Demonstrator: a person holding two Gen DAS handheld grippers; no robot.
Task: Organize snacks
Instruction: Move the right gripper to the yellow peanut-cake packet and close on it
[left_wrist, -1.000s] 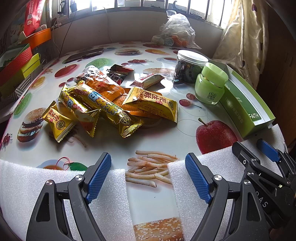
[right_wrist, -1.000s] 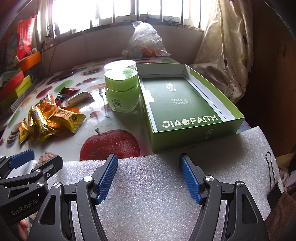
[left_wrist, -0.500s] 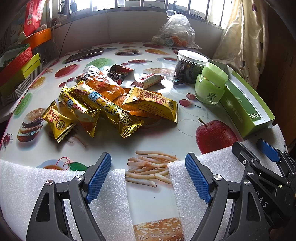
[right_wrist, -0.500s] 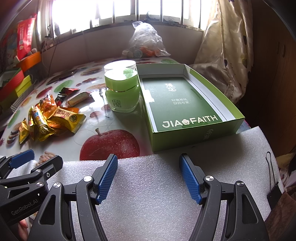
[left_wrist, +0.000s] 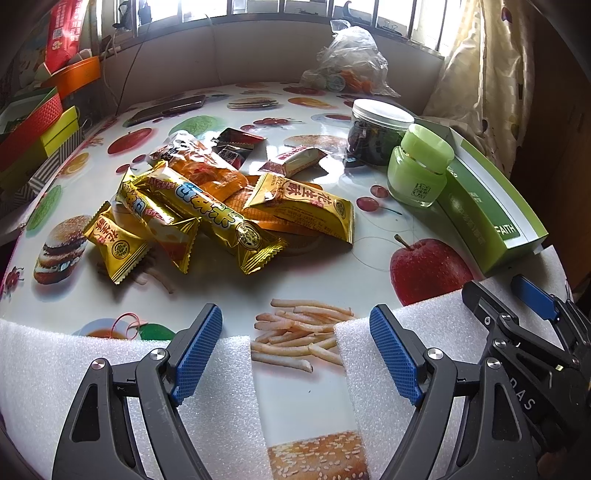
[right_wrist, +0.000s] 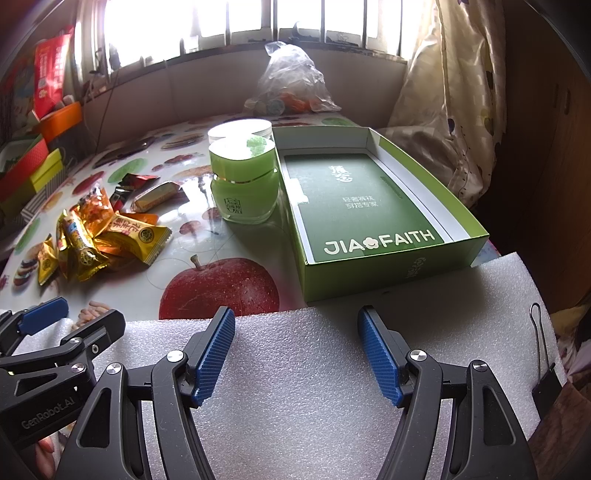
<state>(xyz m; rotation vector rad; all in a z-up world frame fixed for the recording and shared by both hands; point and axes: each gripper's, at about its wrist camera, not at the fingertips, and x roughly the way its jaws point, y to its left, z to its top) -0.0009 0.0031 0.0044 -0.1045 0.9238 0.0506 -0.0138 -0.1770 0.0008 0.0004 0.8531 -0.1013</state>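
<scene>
Left gripper (left_wrist: 295, 354) jaws wide, nothing held, low in frame over foam pads (left_wrist: 207, 398). Right gripper (right_wrist: 297, 354) same, wide and holding nothing. Snack pile (left_wrist: 207, 206) mid-left on table (left_wrist: 325, 266). Green box (right_wrist: 369, 206) center-right, green jar (right_wrist: 243, 184) just left of it.

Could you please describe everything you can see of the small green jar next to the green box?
The green jar is small, squat and glossy, seemingly translucent glass or plastic, with a rounded lime-green lid, closed, above a thin gold band and a small printed emblem on its front. It stands upright on the tablecloth, close beside the open green box, in front of a clear white-lidded jar.
</scene>
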